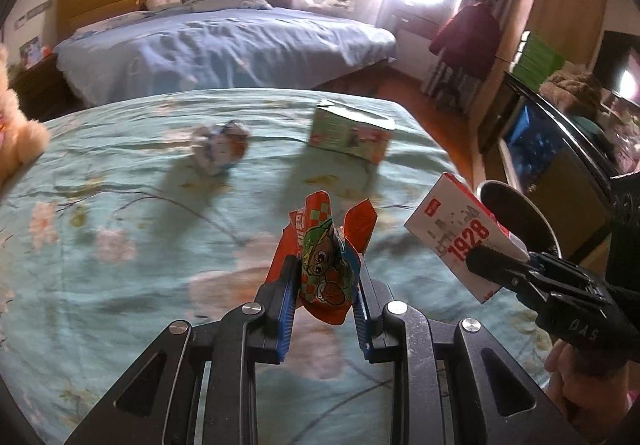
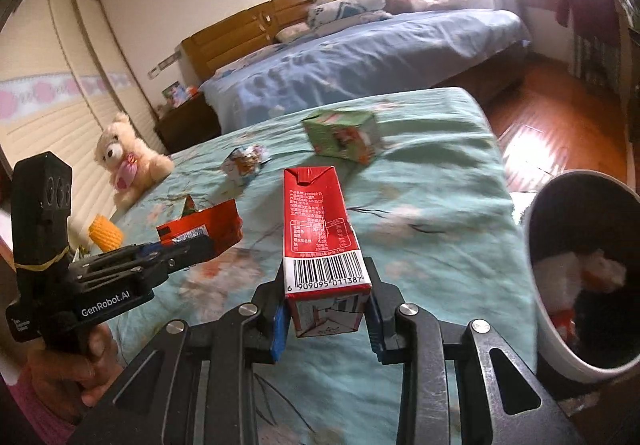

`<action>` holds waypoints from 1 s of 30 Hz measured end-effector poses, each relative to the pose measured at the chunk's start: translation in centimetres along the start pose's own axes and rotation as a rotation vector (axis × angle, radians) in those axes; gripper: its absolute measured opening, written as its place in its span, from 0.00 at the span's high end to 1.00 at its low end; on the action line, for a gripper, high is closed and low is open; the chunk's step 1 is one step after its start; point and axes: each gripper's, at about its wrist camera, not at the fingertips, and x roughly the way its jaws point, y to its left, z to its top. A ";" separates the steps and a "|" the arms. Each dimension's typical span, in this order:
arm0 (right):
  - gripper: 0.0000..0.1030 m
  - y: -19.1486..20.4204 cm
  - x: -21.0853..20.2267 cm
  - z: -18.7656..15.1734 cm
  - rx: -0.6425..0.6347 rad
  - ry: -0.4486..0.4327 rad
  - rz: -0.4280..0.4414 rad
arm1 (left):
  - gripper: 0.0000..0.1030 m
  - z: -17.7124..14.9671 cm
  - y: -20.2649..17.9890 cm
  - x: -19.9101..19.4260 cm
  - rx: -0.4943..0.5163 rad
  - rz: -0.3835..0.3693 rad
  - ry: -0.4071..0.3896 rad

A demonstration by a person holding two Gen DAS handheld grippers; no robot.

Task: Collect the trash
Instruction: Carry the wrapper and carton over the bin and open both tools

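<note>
Both fingers sets clamped: left gripper point(image 1: 326, 281) holds crumpled orange snack wrapper point(image 1: 326, 257), right gripper point(image 2: 328, 319) holds red-and-white milk carton point(image 2: 320, 229); carry step, next likely release into white-rimmed trash bin point(image 2: 540, 309).

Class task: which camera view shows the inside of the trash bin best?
The right wrist view: the bin tilts its open mouth toward the camera, showing white and red trash against a dark lining. The left wrist view shows only part of its rim and dark interior, behind the carton.

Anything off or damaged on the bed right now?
Litter remains on the bedspread: a crumpled wrapper and a green carton lying tipped, top flaps open. Nothing looks spilled. Both claws already hold trash.
</note>
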 end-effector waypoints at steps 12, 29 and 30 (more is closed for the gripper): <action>0.69 -4.0 -4.2 -1.4 0.088 -0.058 -0.057 | 0.77 0.1 -5.7 0.3 0.093 -0.060 0.008; 0.69 -9.0 -8.0 -2.8 0.174 -0.111 -0.161 | 0.77 1.0 -12.6 2.2 0.197 -0.129 0.016; 0.69 -9.4 -8.3 -2.8 0.181 -0.113 -0.168 | 0.77 1.1 -12.8 2.4 0.202 -0.132 0.017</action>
